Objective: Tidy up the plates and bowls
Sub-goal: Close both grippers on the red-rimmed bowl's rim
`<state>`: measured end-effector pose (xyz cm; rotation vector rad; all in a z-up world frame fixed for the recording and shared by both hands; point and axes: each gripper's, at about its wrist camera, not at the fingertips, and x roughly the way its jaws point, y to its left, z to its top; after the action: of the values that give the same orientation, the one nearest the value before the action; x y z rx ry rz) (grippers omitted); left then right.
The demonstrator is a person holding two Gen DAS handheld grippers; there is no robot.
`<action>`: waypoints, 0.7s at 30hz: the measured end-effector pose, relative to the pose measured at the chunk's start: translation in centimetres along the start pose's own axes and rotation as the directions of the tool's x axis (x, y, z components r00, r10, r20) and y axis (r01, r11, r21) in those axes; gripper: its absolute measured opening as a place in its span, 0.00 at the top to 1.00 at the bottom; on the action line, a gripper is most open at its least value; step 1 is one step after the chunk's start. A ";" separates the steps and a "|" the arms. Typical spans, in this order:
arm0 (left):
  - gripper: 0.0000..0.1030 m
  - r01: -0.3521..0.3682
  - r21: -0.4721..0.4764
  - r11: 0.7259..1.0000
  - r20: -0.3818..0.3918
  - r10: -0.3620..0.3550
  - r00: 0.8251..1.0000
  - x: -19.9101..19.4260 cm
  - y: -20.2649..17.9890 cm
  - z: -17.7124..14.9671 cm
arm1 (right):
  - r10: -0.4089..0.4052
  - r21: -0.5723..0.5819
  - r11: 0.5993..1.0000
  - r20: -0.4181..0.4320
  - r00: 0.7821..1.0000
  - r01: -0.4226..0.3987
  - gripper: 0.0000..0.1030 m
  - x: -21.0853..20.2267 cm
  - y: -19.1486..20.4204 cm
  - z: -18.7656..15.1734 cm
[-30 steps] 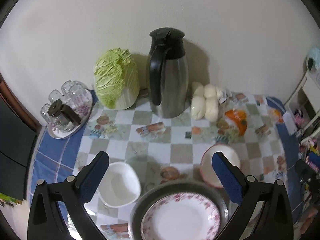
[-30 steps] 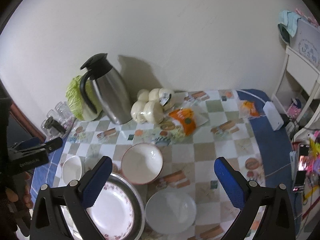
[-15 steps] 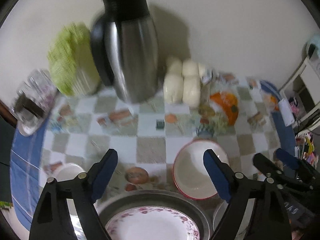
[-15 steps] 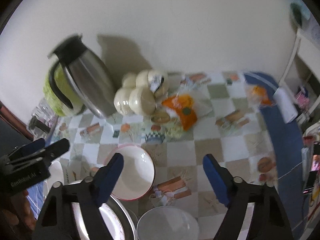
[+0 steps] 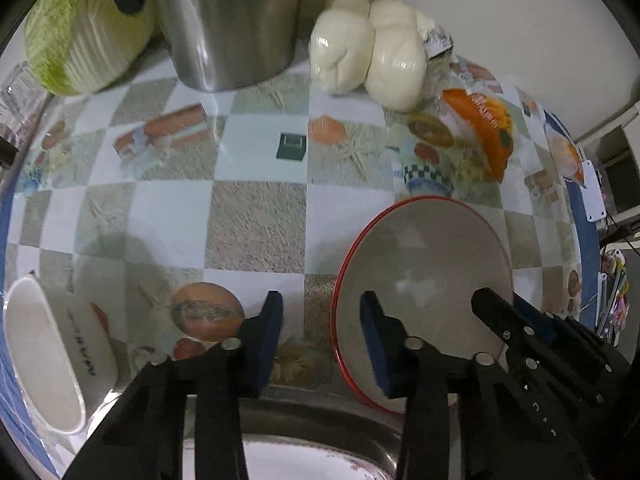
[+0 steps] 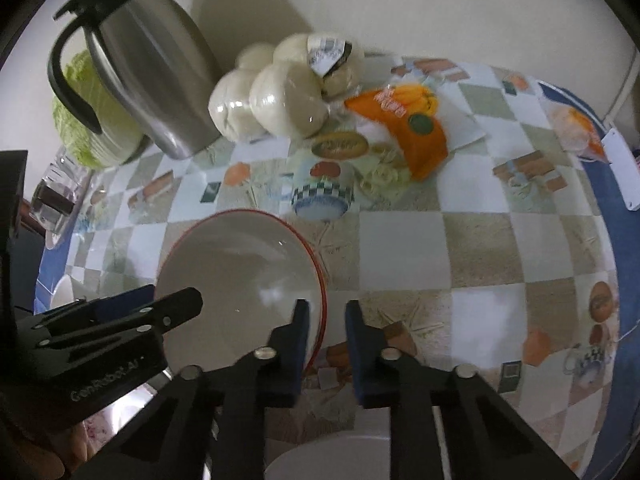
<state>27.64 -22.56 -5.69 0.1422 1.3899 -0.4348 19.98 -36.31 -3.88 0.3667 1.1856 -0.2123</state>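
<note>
- Left wrist: left gripper (image 5: 320, 336) has dropped from high over the worktop (image 5: 256, 232) to just above it, pointing steeply down. Fingers are closing, straddling the near-left rim of the red-rimmed bowl (image 5: 424, 264); one pad (image 5: 370, 320) inside, one outside, not pressing yet. Right gripper (image 5: 516, 320) is showing at the bowl's far side.
- Right wrist: right gripper (image 6: 326, 328) has come down too, tilted steeply. Fingers have narrowed almost fully onto the bowl (image 6: 240, 276) rim; pinch looks made.
- Meaning: a two-sided grasp is forming, so lifting the bowl probably comes next. Floral plate (image 5: 304, 460) in its metal pan (image 5: 320, 412) is sitting just beside it.
</note>
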 end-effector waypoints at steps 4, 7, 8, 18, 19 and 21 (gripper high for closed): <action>0.67 -0.024 0.018 1.000 -0.006 0.024 1.000 1.2 -0.1 -0.3 | 0.009 -0.004 1.000 -0.017 1.000 -0.009 0.85 1.1 0.3 -0.1; 0.70 -0.022 0.038 0.999 -0.002 0.022 1.000 1.5 -0.3 -0.4 | 0.023 0.004 1.000 -0.029 0.999 -0.023 0.87 1.7 0.4 -0.2; 0.74 -0.019 0.044 0.999 -0.002 0.019 1.000 1.6 -0.3 -0.5 | 0.019 0.000 1.000 -0.027 0.999 -0.019 0.87 1.8 0.5 -0.2; 0.88 0.028 0.088 0.996 0.021 -0.030 0.999 1.2 -3.0 -0.9 | 0.021 0.038 0.999 0.012 1.000 -0.021 0.89 0.8 -0.9 -0.1; 0.88 0.026 0.096 0.995 0.029 -0.029 0.999 0.9 -3.4 -0.8 | 0.022 0.044 0.999 0.020 1.000 -0.023 0.89 0.4 -1.1 0.0; 0.88 0.023 0.115 0.993 0.052 -0.029 0.998 0.0 -4.1 -0.8 | 0.023 0.051 0.998 0.034 0.999 -0.024 0.89 -0.4 -1.4 0.1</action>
<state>25.37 -26.02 -5.18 0.2045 1.3158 -0.5365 19.46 -37.69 -3.71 0.4203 1.1439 -0.2281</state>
